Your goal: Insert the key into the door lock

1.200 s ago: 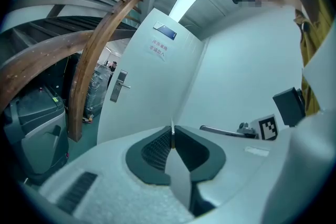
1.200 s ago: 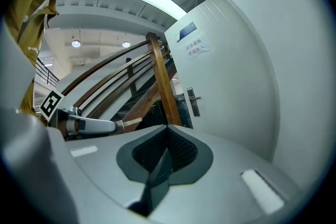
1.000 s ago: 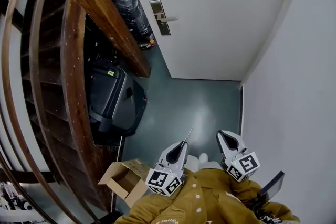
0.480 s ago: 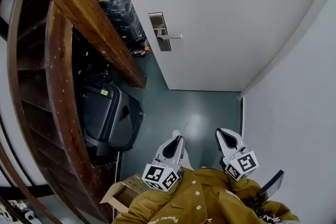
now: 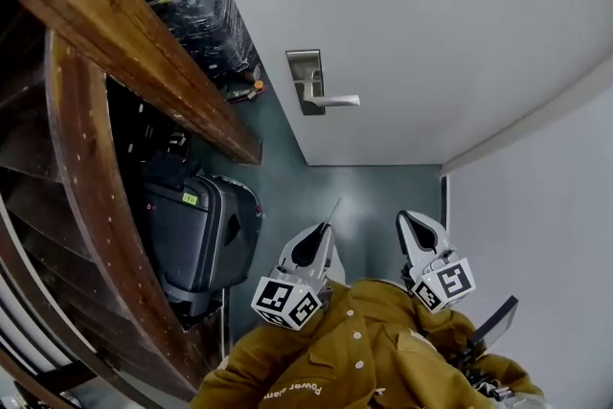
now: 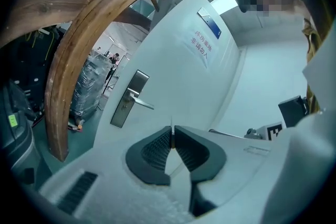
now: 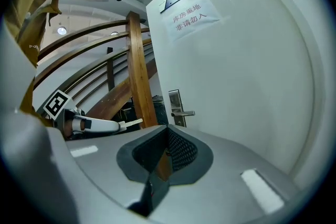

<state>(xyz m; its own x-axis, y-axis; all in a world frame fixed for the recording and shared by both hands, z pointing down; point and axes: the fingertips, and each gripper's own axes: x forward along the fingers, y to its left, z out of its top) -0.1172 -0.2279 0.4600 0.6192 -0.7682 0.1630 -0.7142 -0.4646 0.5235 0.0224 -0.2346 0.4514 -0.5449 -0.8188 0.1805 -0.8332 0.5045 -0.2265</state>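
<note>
The white door (image 5: 412, 24) carries a metal lock plate (image 5: 307, 79) with a lever handle (image 5: 337, 101). My left gripper (image 5: 324, 230) is shut on a thin key (image 5: 331, 211) that sticks forward out of its tips, still well short of the door. In the left gripper view the key (image 6: 171, 130) shows edge-on between the pads, below and right of the lock plate (image 6: 128, 99). My right gripper (image 5: 410, 221) is shut with nothing in it. The right gripper view shows the lock plate (image 7: 176, 107) ahead and the left gripper (image 7: 89, 124) with the key (image 7: 134, 123) at the left.
A curved wooden stair rail (image 5: 124, 34) runs along the left. Below it stands a black suitcase (image 5: 196, 230). Plastic-wrapped goods (image 5: 196, 5) stand beyond the door's edge. A white wall (image 5: 536, 244) closes the right side. A paper sign (image 6: 200, 45) hangs on the door.
The head view has moved toward the door: the lock plate sits lower and larger in frame. The cardboard box has dropped out of view. Both grippers stay shut, slightly higher.
</note>
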